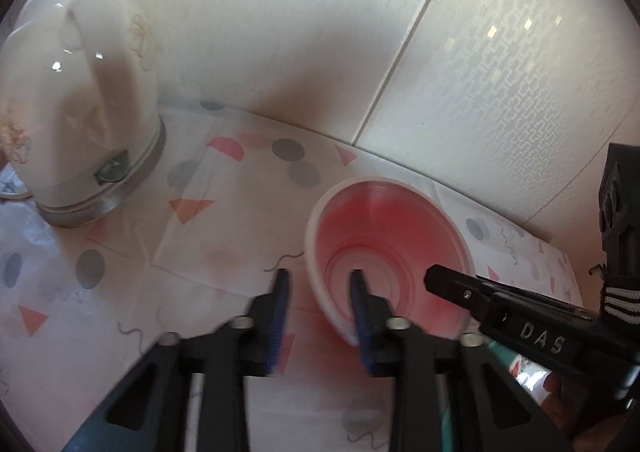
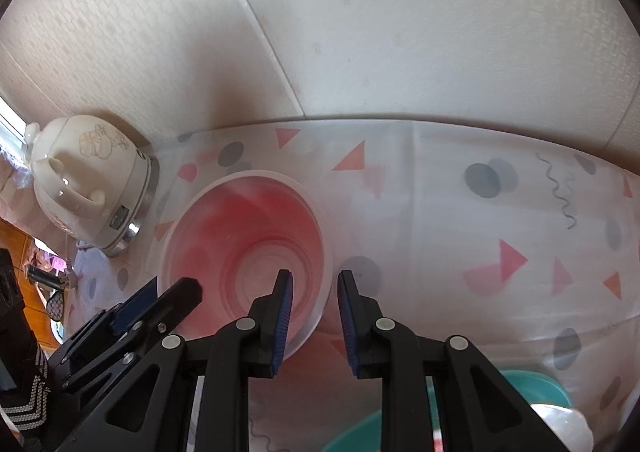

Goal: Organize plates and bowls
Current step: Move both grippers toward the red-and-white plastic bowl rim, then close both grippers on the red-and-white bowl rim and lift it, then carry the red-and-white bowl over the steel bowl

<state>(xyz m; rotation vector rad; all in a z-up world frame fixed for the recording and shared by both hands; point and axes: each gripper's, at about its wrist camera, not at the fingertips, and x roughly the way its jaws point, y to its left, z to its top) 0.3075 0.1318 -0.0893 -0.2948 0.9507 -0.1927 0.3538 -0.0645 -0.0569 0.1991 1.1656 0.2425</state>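
Note:
A translucent red bowl (image 1: pixel 384 248) with a white rim is held tilted above the patterned tablecloth (image 1: pixel 224 188). My left gripper (image 1: pixel 320 292) straddles its left rim, one finger inside and one outside, the pads still a bowl-wall apart. In the right wrist view the same bowl (image 2: pixel 244 236) sits left of centre. My right gripper (image 2: pixel 315 292) straddles its right rim the same way. The right gripper's finger (image 1: pixel 500 304) enters the left view from the right. The left gripper (image 2: pixel 160 304) shows at lower left in the right view.
A white electric kettle (image 1: pixel 80 100) stands at the back left on the cloth, also seen in the right wrist view (image 2: pixel 88 180). A textured wall (image 1: pixel 440 32) runs behind. A teal dish (image 2: pixel 532 392) with something white lies at the near right.

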